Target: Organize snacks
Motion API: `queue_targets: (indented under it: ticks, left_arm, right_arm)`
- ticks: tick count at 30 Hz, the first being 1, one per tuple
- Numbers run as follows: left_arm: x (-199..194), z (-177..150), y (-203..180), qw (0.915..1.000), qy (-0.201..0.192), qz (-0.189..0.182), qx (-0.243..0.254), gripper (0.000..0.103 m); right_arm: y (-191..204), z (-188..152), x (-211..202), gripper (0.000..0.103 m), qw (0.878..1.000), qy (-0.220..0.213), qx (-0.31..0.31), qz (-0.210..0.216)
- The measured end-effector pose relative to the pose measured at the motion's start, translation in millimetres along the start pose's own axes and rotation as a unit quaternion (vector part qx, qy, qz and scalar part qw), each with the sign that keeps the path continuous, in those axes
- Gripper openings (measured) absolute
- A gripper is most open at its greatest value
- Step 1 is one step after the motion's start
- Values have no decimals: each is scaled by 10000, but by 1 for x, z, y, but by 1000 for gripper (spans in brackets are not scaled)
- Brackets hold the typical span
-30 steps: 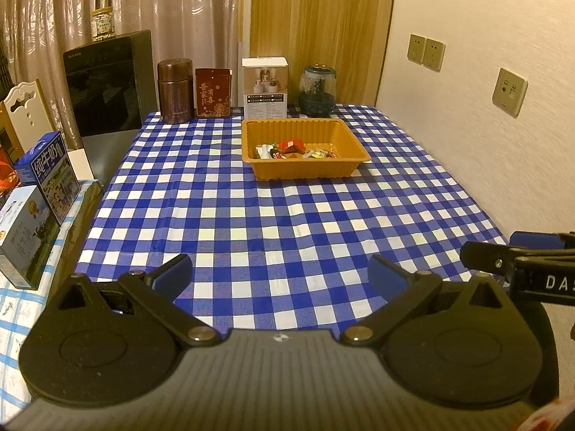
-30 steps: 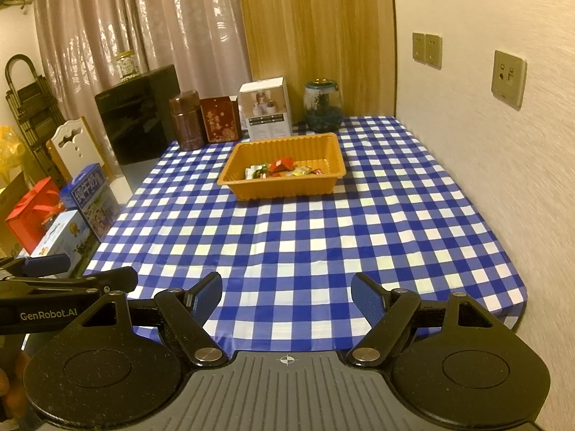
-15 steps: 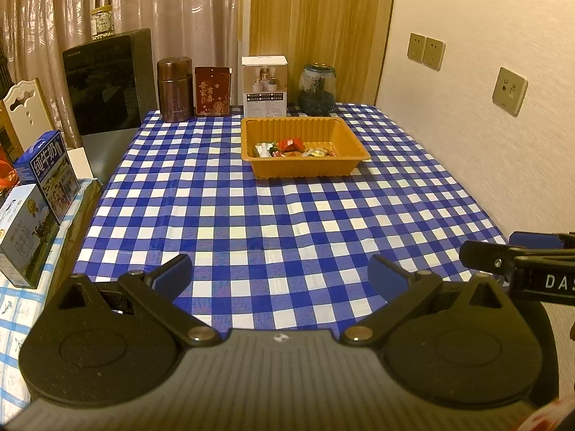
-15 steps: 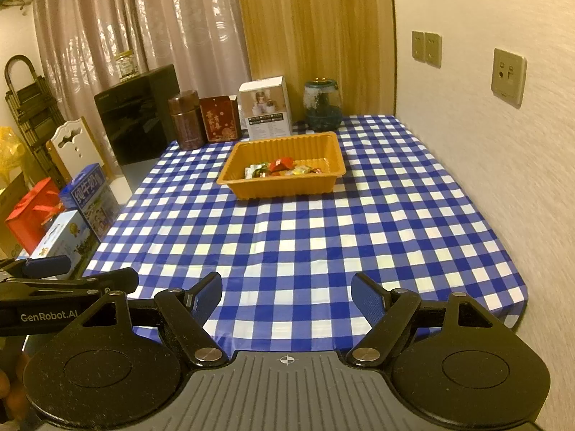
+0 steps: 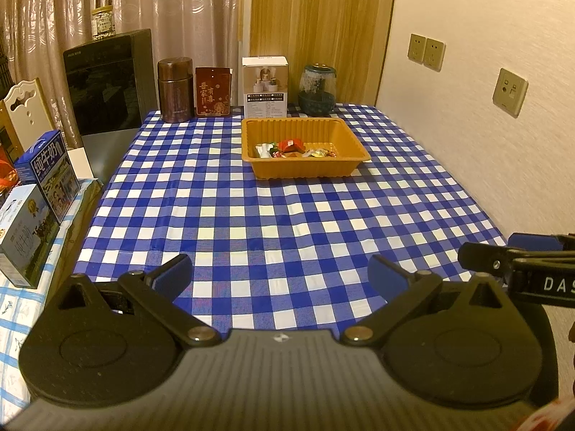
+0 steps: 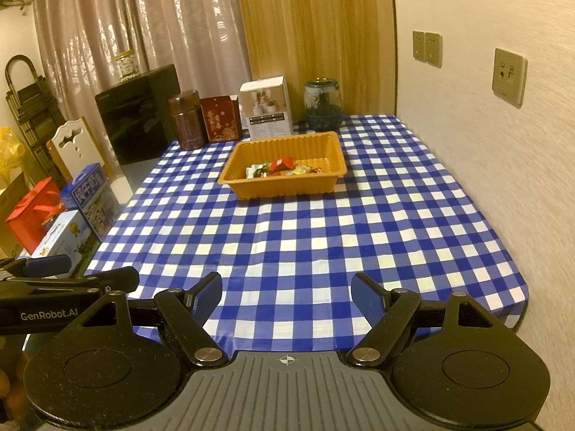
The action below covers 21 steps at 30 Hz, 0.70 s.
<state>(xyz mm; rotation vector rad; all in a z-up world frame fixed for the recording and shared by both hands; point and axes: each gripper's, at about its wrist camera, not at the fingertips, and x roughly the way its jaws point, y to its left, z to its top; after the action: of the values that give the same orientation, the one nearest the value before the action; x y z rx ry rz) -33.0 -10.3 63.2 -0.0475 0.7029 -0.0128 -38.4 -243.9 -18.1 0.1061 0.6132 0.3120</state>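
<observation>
Holding both grippers (image 5: 279, 276) (image 6: 286, 292) wide and empty, well short of the tray (image 6: 248, 194), I risk tipping it when reaching.

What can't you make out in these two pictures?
- Snacks in the tray: too small in both views to name or count; the near wall hides their lower parts.
- Right claw, left view: cut off by the right edge.
- Left claw, right view: cut off by the left edge.
- Box print: too small.

Warm light falls on sheer curtains (image 6: 143, 25), a wood panel (image 6: 316, 36) and a cream wall (image 6: 485, 143) (3 sockets).
</observation>
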Motion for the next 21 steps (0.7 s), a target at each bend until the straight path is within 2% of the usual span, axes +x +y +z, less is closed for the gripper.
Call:
queue_targets:
  ticks: [21]
  left_arm:
    - [1,-2,-2,10000,-9,-2,4,103]
  right_arm:
    - [0,0,0,79,10000,1,2,10]
